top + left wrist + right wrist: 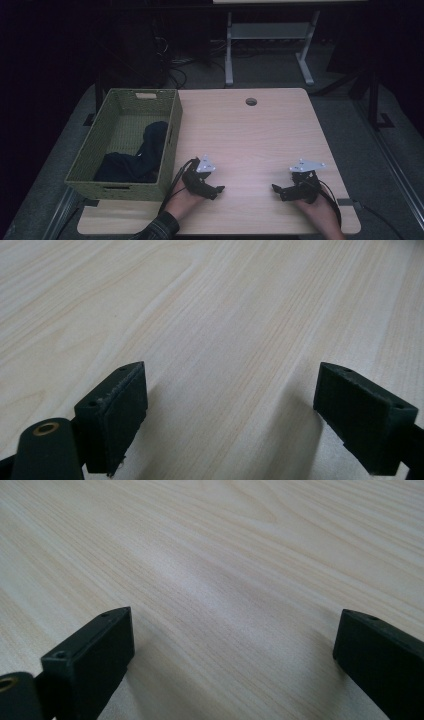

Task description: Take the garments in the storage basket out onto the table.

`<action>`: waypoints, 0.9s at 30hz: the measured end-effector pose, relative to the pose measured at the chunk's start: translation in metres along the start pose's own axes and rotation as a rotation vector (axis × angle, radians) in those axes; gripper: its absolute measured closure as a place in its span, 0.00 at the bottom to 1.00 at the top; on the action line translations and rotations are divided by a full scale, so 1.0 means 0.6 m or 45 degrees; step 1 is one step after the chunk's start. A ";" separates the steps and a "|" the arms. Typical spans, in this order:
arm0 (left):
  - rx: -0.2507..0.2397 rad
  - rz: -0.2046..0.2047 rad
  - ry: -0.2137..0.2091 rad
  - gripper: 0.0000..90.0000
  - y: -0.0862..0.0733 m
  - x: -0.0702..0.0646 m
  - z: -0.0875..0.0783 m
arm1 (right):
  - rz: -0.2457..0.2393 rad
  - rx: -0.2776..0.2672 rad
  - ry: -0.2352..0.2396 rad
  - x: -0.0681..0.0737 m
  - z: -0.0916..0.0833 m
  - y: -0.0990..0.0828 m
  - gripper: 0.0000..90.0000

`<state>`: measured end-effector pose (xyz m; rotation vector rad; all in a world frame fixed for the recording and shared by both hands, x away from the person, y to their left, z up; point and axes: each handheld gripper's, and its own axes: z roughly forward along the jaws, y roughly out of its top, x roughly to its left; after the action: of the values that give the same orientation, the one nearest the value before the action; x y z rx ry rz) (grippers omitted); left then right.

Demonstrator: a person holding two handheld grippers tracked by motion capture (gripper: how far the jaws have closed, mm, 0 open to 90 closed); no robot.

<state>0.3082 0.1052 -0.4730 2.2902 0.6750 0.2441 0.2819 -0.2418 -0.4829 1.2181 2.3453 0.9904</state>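
Woven basket (100,150), dk cloth (145,150) inside, on table (250,135)

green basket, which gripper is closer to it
Left. The left gripper sits just beside the green basket's near right corner; the right gripper rests farther right across the bare table.

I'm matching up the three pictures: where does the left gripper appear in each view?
High view: the left gripper sits low and left of centre, just right of the basket, jaws open over the table.
Left gripper view: its own two jaws rise at the bottom corners, wide apart, nothing between them.
Right gripper view: those jaws belong to the right gripper, also open.
Shared landmark: the table's pale wood grain.
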 end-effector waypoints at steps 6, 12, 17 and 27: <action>0.017 -0.008 0.000 0.15 0.004 0.003 -0.007 | 0.000 0.001 0.000 0.000 0.000 0.000 0.03; 0.011 -0.038 -0.004 0.16 0.009 0.006 -0.017 | -0.001 -0.001 0.002 0.000 0.000 0.000 0.03; 0.018 -0.040 -0.007 0.16 0.014 0.004 -0.020 | -0.001 0.000 0.002 0.000 0.000 0.000 0.03; 0.027 -0.034 -0.009 0.16 0.017 0.005 -0.024 | -0.001 0.000 0.004 0.000 0.000 0.000 0.03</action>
<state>0.3096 0.1091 -0.4555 2.2998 0.7074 0.2166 0.2818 -0.2416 -0.4828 1.2163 2.3476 0.9926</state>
